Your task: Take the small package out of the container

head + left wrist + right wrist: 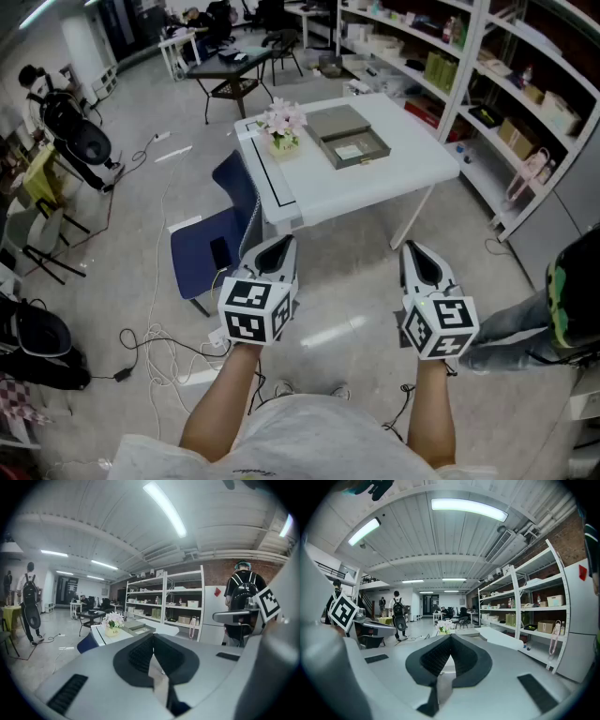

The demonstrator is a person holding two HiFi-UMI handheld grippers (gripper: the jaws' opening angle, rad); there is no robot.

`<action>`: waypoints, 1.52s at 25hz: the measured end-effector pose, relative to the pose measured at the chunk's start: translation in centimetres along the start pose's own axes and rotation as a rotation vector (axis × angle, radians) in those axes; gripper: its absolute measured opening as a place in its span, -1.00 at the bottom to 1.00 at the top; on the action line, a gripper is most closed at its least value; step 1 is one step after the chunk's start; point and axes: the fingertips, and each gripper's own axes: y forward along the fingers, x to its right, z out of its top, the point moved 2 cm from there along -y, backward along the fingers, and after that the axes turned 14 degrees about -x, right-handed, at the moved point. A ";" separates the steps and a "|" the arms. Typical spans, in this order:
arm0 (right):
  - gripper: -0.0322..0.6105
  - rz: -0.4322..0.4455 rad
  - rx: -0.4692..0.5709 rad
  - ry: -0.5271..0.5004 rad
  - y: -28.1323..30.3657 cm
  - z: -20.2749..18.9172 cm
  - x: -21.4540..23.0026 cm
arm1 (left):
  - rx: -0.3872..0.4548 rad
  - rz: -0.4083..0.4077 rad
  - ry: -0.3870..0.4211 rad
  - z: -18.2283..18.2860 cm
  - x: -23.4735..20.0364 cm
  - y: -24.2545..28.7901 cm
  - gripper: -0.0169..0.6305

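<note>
On white table point(412, 164), open grey container point(362, 162), pale rectangular small package point(349, 149) inside

Container point(349, 139) on table point(405, 161), flowers point(282, 123) left of it, shelving point(487, 84) right of table.

White worktop point(412, 164), a grey container point(336, 122), pale pink flowers point(283, 118), yellow pot point(285, 142), dark blue chair point(202, 248), light grey floor point(356, 281).

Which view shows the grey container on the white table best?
The head view: it looks down into the open container, showing a pale item inside. The left gripper view catches the container only side-on, beside the flowers; the right gripper view shows just a distant sliver.
</note>
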 end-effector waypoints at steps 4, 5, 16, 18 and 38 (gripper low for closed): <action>-0.89 -0.005 0.002 0.003 -0.2 0.1 0.4 | -0.004 0.000 0.000 0.2 0.5 0.0 -0.94; -0.89 -0.007 0.002 0.006 -0.2 0.0 0.6 | -0.006 0.000 0.001 0.2 0.7 0.1 -0.94; -0.89 0.041 -0.002 -0.013 0.3 -0.3 3.2 | -0.017 0.016 0.003 0.6 3.9 2.3 -0.94; -0.88 0.056 -0.004 -0.020 0.6 -0.4 3.8 | -0.019 0.021 0.000 0.6 4.6 2.9 -0.94; -0.69 0.127 -0.018 -0.051 7.6 0.7 8.8 | -0.038 0.015 -0.018 2.7 4.6 12.1 -0.94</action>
